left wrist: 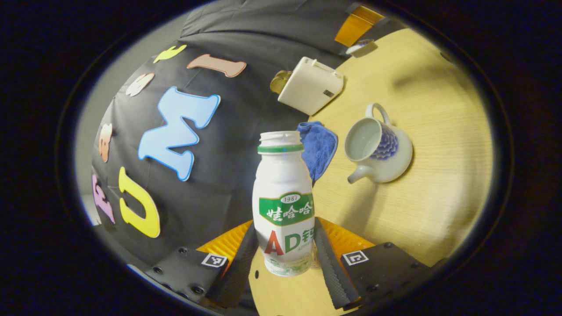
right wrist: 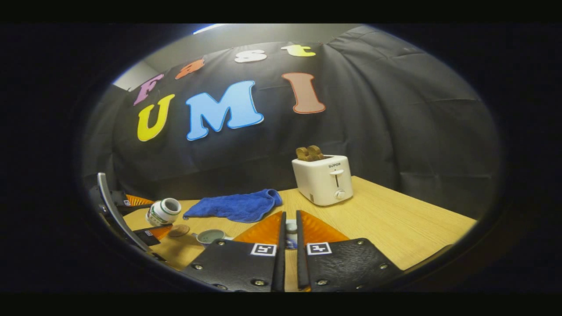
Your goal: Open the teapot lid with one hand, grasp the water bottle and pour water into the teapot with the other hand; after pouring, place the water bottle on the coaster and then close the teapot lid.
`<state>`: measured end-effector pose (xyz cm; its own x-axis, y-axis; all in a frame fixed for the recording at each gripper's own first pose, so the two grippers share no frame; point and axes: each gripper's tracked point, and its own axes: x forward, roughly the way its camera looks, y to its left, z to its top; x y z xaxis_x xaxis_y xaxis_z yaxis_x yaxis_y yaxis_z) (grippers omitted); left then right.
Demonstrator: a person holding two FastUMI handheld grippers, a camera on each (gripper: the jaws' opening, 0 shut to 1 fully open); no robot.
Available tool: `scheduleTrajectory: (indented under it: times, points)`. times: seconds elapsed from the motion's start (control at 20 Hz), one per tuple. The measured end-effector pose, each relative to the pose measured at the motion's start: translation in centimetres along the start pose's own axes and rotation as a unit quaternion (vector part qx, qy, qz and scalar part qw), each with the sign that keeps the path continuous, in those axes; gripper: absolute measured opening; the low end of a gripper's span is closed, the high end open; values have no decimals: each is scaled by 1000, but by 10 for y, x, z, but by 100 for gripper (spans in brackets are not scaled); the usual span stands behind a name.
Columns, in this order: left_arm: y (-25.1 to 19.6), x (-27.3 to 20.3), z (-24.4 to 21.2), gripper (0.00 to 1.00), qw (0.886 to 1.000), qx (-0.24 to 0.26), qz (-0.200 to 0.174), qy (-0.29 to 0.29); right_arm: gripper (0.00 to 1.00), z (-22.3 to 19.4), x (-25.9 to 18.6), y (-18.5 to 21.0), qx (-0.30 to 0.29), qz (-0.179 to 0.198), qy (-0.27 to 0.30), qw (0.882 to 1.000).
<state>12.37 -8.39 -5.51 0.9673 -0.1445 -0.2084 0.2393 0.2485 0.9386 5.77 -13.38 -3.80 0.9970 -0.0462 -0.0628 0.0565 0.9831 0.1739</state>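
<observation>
Two fingers of the left gripper [left wrist: 287, 259] clamp the uncapped water bottle [left wrist: 284, 206] at its base, tilted, its mouth short of the open teapot [left wrist: 380, 151] at two o'clock on the table [left wrist: 439, 131]. Water could miss that rim. The right gripper [right wrist: 288, 245] pinches a small piece, probably the lid [right wrist: 290, 229]; a loose hold could drop it. The coaster [right wrist: 178, 230] lies at nine o'clock.

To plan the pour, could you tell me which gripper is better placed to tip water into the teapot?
Left: the left gripper clamps the water bottle, with the open teapot just ahead. The right gripper is pinching the teapot lid.
</observation>
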Motion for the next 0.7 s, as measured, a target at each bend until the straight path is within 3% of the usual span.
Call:
scheduleTrajectory:
  times: [0.2, 0.3, 0.7]
  points:
    - [8, 1, 0, 80, 999, 45, -1, 2, 11, 4, -2, -1, 0, 1, -6, 1000]
    - [10, -3, 2, 87, 998, 67, -6, 3, 11, 4, -3, -1, 3, 3, -6, 1000]
    - [15, -3, 7, 87, 987, 161, -22, -1, 11, 2, -2, 0, 6, 4, -3, 1000]
